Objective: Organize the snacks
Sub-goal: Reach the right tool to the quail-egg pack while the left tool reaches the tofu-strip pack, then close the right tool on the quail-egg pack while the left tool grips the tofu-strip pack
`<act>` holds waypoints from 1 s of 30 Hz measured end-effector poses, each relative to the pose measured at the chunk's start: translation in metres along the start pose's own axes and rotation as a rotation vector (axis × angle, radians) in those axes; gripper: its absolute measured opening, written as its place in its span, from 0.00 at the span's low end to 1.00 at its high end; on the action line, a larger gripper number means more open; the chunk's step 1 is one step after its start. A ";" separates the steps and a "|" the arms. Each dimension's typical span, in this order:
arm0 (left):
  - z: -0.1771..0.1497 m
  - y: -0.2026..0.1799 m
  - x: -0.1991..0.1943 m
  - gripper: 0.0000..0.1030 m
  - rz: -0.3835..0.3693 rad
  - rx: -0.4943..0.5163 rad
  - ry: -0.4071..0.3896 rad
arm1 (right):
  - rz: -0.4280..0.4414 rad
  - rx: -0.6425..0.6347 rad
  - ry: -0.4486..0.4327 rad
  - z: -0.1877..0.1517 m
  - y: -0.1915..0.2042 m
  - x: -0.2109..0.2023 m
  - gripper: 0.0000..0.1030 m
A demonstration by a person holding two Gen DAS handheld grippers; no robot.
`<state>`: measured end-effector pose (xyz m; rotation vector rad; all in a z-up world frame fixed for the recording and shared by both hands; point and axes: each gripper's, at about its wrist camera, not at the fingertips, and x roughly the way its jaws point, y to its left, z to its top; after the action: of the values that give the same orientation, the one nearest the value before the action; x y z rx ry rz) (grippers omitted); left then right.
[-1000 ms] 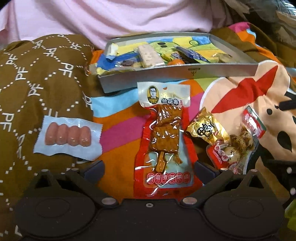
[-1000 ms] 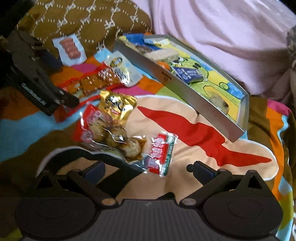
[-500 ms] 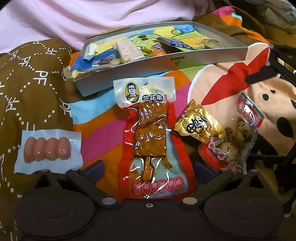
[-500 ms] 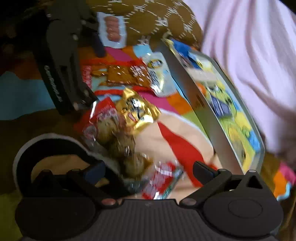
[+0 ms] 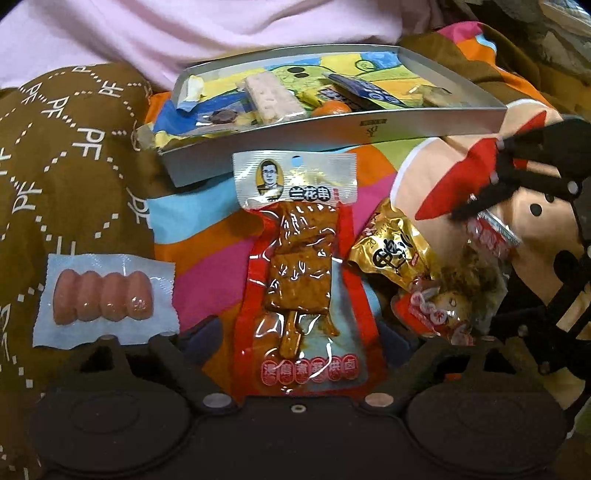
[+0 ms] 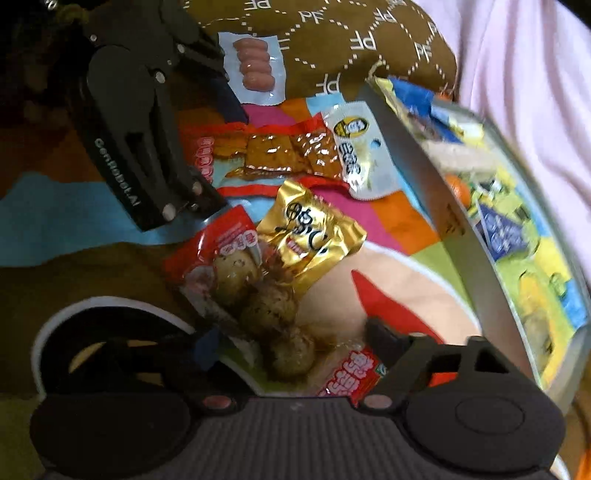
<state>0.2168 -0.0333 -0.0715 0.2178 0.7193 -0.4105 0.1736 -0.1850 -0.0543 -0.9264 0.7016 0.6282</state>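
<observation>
A red tofu-skewer packet (image 5: 306, 280) lies on the colourful blanket between the open fingers of my left gripper (image 5: 295, 332); it also shows in the right wrist view (image 6: 280, 151). A clear egg packet (image 6: 266, 302) with red ends lies between the open fingers of my right gripper (image 6: 295, 339); it also shows in the left wrist view (image 5: 454, 291). A gold packet (image 6: 314, 236) overlaps its far end. A sausage pack (image 5: 103, 299) lies on the brown cushion. The grey tray (image 5: 369, 129) holds several snacks.
A brown patterned cushion (image 5: 66, 177) sits at left and pink fabric (image 5: 184, 33) behind the tray. The left gripper body (image 6: 136, 129) shows in the right wrist view, close to the egg packet. The right gripper (image 5: 535, 184) shows at right in the left wrist view.
Both grippers have moved forward and lower. The tofu-skewer packet now lies between my left fingers, and the egg packet lies between my right fingers. The right gripper has swung left.
</observation>
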 end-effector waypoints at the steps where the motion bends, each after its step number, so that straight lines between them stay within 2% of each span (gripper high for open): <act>1: 0.000 0.001 -0.001 0.82 -0.001 -0.008 0.003 | 0.012 0.015 0.003 -0.001 0.000 -0.001 0.66; 3: 0.002 0.005 -0.001 0.77 -0.005 -0.024 0.008 | 0.033 0.049 0.010 -0.003 -0.001 -0.004 0.53; 9: 0.005 0.006 -0.004 0.73 -0.003 -0.042 0.040 | 0.023 0.166 0.044 -0.011 -0.006 -0.012 0.39; 13: 0.005 0.010 -0.007 0.72 -0.015 -0.083 0.080 | 0.007 0.287 0.073 -0.015 -0.007 -0.017 0.31; 17: 0.000 0.016 -0.014 0.72 -0.042 -0.140 0.121 | -0.005 0.364 0.106 -0.013 0.000 -0.023 0.30; 26: -0.022 0.021 -0.038 0.72 -0.077 -0.205 0.204 | 0.078 0.535 0.091 -0.016 0.011 -0.043 0.30; 29: -0.026 0.021 -0.042 0.74 -0.078 -0.218 0.206 | 0.084 0.523 0.075 -0.017 0.016 -0.050 0.35; 30: -0.027 0.020 -0.042 0.74 -0.075 -0.212 0.202 | 0.076 0.501 0.073 -0.015 0.017 -0.048 0.40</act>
<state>0.1813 0.0054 -0.0616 0.0325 0.9650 -0.3839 0.1272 -0.1987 -0.0319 -0.4611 0.9109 0.4551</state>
